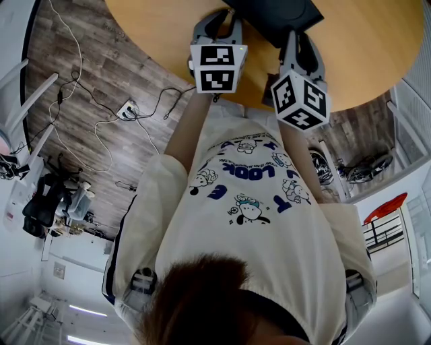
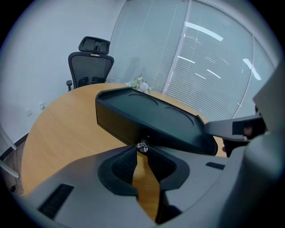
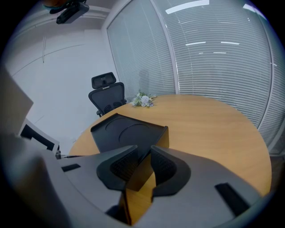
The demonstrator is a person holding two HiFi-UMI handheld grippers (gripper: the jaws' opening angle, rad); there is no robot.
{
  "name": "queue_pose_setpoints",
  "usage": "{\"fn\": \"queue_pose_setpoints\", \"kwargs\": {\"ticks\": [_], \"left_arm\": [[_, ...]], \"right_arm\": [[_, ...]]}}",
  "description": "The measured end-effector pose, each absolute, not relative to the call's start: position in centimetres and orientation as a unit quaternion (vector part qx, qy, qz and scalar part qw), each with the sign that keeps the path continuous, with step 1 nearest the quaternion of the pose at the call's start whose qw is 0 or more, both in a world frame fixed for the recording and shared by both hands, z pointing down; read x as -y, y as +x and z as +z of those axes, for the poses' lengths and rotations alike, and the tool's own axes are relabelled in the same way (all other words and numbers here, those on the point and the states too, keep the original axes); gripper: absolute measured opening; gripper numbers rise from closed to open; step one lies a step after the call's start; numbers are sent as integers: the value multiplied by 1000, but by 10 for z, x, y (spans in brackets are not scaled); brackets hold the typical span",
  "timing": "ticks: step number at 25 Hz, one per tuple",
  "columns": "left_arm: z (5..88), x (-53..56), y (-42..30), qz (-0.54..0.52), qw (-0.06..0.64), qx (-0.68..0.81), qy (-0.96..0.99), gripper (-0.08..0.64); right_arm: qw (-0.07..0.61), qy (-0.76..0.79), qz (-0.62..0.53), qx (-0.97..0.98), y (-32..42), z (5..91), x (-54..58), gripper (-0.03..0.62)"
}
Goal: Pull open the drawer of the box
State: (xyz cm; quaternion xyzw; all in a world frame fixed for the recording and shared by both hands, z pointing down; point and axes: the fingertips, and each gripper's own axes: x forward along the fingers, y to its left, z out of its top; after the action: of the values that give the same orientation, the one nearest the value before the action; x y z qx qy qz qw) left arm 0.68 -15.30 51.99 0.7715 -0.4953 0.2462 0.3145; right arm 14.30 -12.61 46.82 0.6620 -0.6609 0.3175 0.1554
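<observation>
Box [image 2: 120,122] broadside-on, drawer knob [image 2: 142,146] between left claw [image 2: 142,153] tips

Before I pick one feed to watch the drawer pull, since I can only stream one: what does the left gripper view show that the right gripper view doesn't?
Left gripper view only: the small clear knob on the black box's front, pinched at the left gripper's jaw tips. Right gripper view only: the box's corner held between the right gripper's jaws, plus a ceiling-mounted camera. Both: the box's recessed top, the round wooden table, office chair, flowers and window blinds.
</observation>
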Motion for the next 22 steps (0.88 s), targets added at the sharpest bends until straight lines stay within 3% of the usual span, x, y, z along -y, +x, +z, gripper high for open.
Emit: {"fn": "queue_pose_setpoints", "kwargs": {"ticks": [22], "left_arm": [[520, 146, 3, 242, 314, 507, 765, 75]], "right_arm": [[158, 662, 325, 657, 145, 469, 125, 103]]}}
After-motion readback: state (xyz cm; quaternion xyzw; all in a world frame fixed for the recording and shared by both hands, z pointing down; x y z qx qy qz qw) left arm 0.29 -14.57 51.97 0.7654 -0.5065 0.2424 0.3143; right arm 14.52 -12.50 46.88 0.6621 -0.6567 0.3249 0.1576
